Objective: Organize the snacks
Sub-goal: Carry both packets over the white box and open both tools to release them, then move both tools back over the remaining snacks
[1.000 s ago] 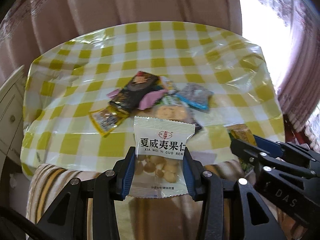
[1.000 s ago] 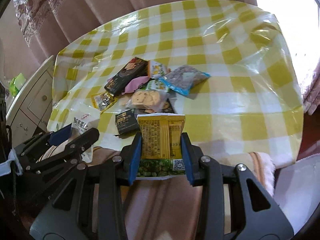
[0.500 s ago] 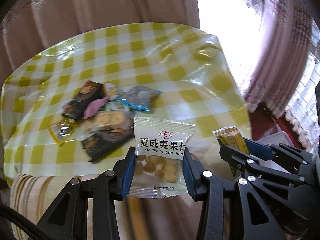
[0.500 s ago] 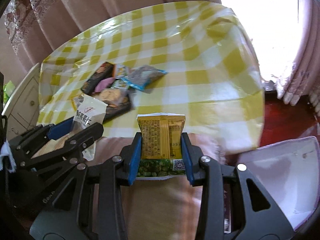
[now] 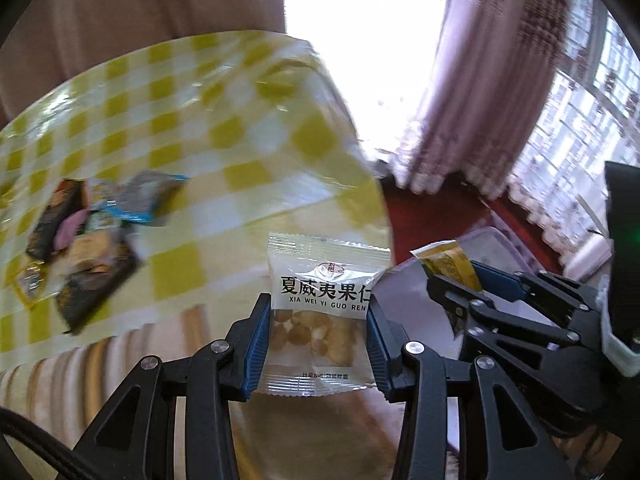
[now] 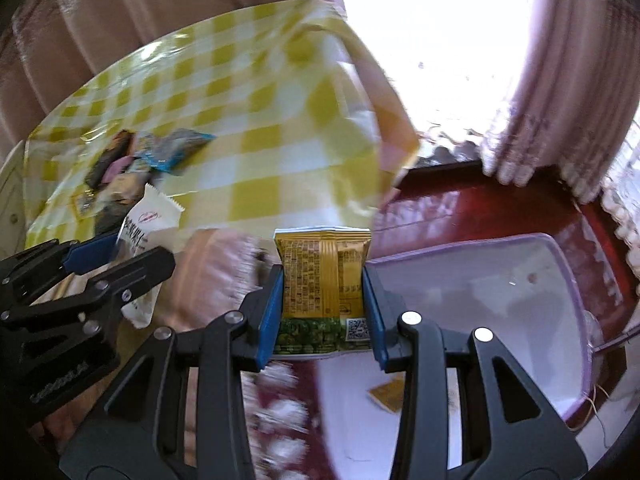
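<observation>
We are swinging both tongs (image 5: 316, 338) (image 6: 323, 312) rightward off the tabletop (image 6: 256, 128), arriving over the lavender bin (image 6: 576, 280).

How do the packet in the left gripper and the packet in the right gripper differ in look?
The white packet has a clear window showing pale nuts; the yellow packet is opaque, with a green lower band. The white packet shows large black characters; the yellow packet shows dense small print and a QR code. Both stand upright, clamped by their sides.

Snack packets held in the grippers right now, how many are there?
2. A white nut packet sits clamped in the left gripper, and a yellow packet is clamped in the right gripper above the white bin.
</observation>
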`<state>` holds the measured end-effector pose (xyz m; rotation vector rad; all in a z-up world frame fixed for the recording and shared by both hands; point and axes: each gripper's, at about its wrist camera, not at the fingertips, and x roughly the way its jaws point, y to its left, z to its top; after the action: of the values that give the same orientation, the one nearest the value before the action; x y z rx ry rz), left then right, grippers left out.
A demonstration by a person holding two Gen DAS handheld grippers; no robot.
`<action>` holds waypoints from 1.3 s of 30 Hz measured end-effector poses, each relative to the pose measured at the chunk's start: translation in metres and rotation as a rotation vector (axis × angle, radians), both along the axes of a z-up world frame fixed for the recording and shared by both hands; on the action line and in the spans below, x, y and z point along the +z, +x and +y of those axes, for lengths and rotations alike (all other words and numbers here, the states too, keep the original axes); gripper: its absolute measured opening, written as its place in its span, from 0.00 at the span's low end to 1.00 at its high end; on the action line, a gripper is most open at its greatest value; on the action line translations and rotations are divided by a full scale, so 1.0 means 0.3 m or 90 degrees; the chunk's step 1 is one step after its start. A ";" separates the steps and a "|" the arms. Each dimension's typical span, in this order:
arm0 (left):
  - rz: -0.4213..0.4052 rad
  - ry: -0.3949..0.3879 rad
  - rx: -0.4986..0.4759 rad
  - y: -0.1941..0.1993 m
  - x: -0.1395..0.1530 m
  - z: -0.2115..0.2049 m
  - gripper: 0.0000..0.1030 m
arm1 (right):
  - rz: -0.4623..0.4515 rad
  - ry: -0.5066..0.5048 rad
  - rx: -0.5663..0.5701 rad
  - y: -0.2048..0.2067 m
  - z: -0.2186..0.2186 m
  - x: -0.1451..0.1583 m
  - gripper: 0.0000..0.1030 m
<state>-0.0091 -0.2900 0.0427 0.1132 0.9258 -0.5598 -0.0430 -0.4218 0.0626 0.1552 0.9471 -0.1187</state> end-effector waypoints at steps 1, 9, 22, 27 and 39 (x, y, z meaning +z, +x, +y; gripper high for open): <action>0.007 -0.006 -0.014 -0.006 -0.003 -0.019 0.43 | 0.003 -0.002 -0.009 -0.011 -0.020 -0.004 0.40; 0.066 -0.031 -0.127 -0.048 -0.042 -0.172 0.44 | 0.040 -0.031 -0.081 -0.092 -0.167 -0.054 0.41; 0.119 -0.051 -0.168 -0.054 -0.057 -0.211 0.69 | 0.063 -0.049 -0.145 -0.137 -0.234 -0.066 0.75; 0.082 -0.055 -0.116 -0.030 -0.036 -0.149 0.69 | 0.043 -0.054 -0.141 -0.128 -0.192 -0.035 0.81; 0.002 -0.052 0.057 0.043 0.025 0.241 0.69 | -0.055 -0.045 -0.086 -0.057 0.006 0.067 0.88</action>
<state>0.0038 -0.2178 0.0502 -0.0029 0.9047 -0.5141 -0.0600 -0.4199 0.0827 0.1579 0.8455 -0.2681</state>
